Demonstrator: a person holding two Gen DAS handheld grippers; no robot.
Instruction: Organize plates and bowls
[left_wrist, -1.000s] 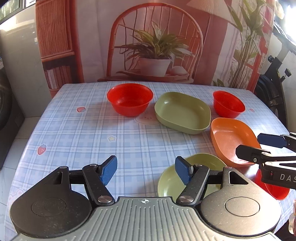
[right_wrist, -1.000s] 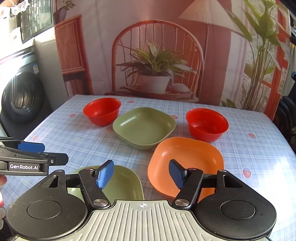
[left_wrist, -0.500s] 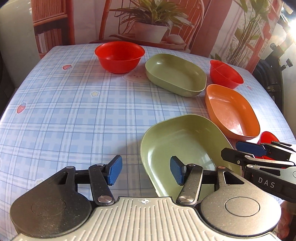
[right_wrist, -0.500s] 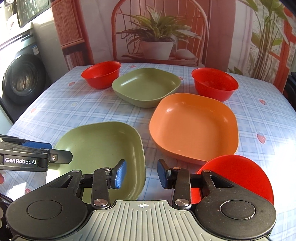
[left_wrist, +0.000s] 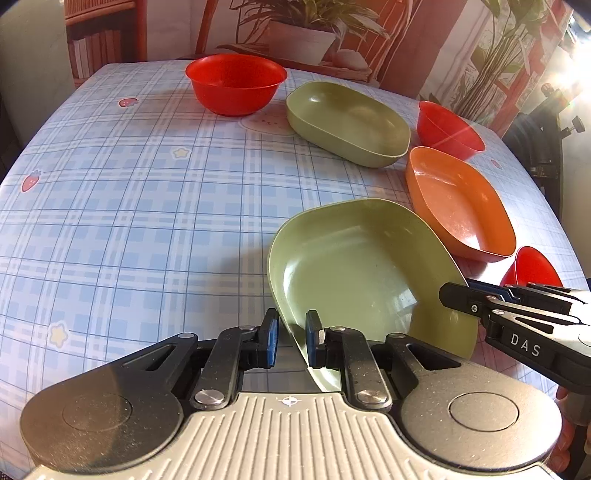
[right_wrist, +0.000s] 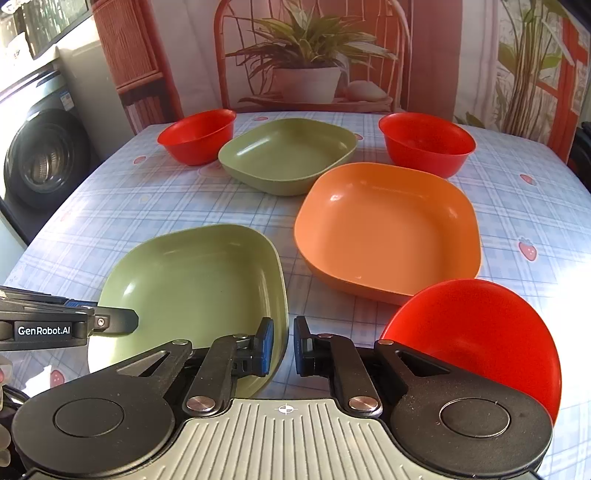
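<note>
Near the table's front edge, the left gripper (left_wrist: 291, 341) pinches the rim of the near green square plastic plate (left_wrist: 354, 269) between narrow jaws. Beside it the right gripper (right_wrist: 283, 345) has jaws nearly together with nothing between, straddling no rim.

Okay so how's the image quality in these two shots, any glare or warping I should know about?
Left wrist view: sun flare washes out the top right corner, the tablecloth grid bows with fisheye distortion, and the near green plate shows small highlights. Right wrist view: evenly lit and sharp, mild glints on the orange plate, edges curved.
</note>
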